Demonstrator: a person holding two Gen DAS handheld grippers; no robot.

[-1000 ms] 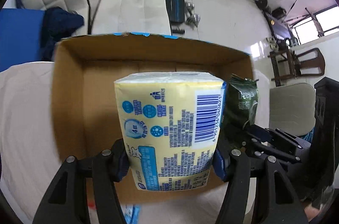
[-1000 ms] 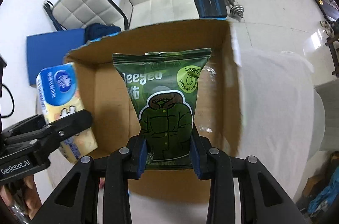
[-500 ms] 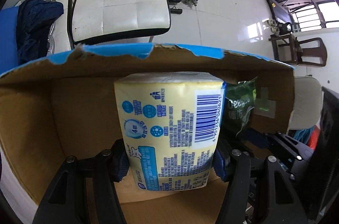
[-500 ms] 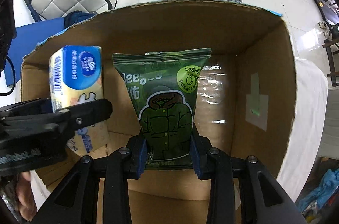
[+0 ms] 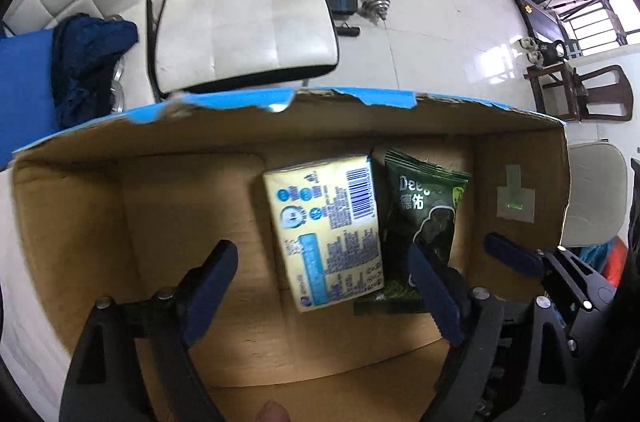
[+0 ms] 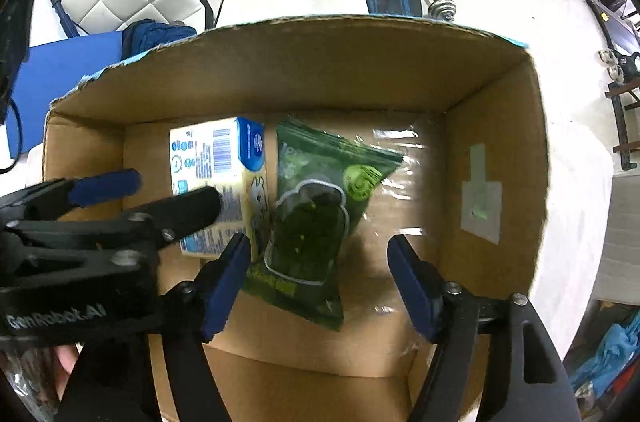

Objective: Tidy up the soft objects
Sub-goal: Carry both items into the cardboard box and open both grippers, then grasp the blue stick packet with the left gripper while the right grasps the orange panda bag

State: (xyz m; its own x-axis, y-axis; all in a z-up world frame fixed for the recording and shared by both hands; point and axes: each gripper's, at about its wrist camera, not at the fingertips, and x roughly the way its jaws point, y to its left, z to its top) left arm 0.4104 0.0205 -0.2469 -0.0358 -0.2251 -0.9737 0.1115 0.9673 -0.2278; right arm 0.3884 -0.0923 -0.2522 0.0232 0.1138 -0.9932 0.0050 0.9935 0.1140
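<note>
With both grippers spread wide over cardboard box [image 6: 496, 110]: left gripper [image 5: 320, 286] empty above tissue pack [image 5: 326, 222], right gripper [image 6: 320, 278] empty above green wipes pouch [image 6: 316, 222], pouch print partly blurred.

Both cameras sit just behind their own jaws and look steeply down and forward into one open cardboard box [image 5: 100, 222], close enough that it fills most of each view. The left wrist view sits toward the box's left half, the right wrist view toward its right half [image 6: 500, 182]. They share the box floor, its far wall, the tissue pack [image 5: 326, 230] and green pouch [image 6: 316, 218], plus the white chairs [image 5: 244, 2] beyond. Each view catches the other tool at its edge.
</note>
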